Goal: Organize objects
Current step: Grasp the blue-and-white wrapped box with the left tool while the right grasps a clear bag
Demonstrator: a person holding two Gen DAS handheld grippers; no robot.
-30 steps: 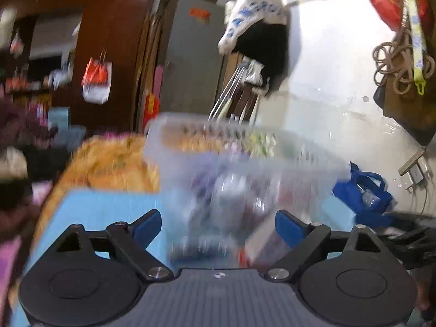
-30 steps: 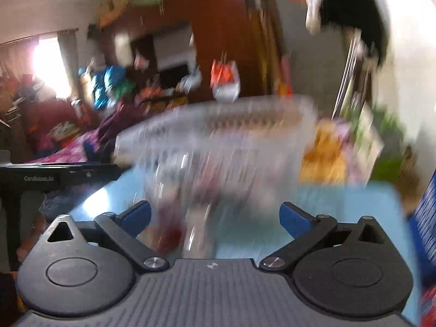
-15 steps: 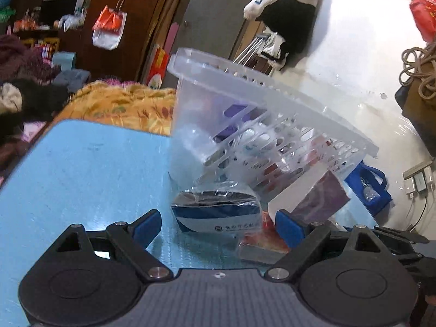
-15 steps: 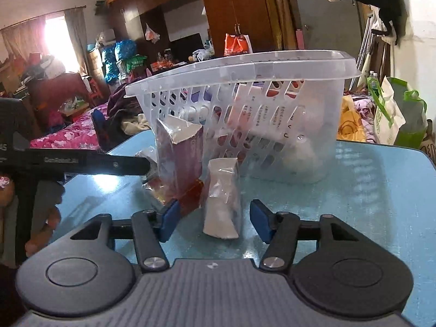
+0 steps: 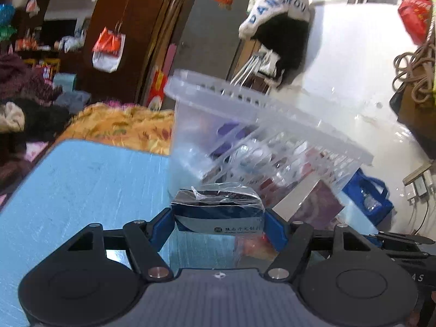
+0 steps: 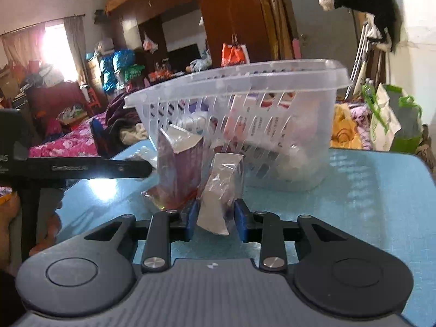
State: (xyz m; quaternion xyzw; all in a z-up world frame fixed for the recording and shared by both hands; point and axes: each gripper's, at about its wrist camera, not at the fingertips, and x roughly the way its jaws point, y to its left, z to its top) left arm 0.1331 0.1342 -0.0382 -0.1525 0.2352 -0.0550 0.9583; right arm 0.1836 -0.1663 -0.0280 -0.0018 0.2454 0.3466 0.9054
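A clear slatted plastic basket (image 5: 272,125) (image 6: 245,81) with several items inside stands on the blue table (image 5: 81,185) (image 6: 368,190). In front of it lies a dark blue and white box in plastic wrap (image 5: 218,215). My left gripper (image 5: 219,226) has its jaws closing, and both blue pads touch the box's ends. My right gripper (image 6: 215,218) is shut on a white packet in clear film (image 6: 218,199). A purple carton (image 6: 179,169) (image 5: 318,207) stands beside that packet, over a red packet (image 6: 163,199) (image 5: 253,245).
The left gripper's black body (image 6: 81,167) reaches in from the left of the right wrist view, with a hand below it. Beyond the table are a bed with a yellow cover (image 5: 114,122), a brown wardrobe (image 6: 231,13) and hanging bags (image 5: 109,51).
Both grippers stood wide open earlier. The right jaws have closed on the white packet. The left gripper has dropped toward the box and narrowed until its pads meet it.
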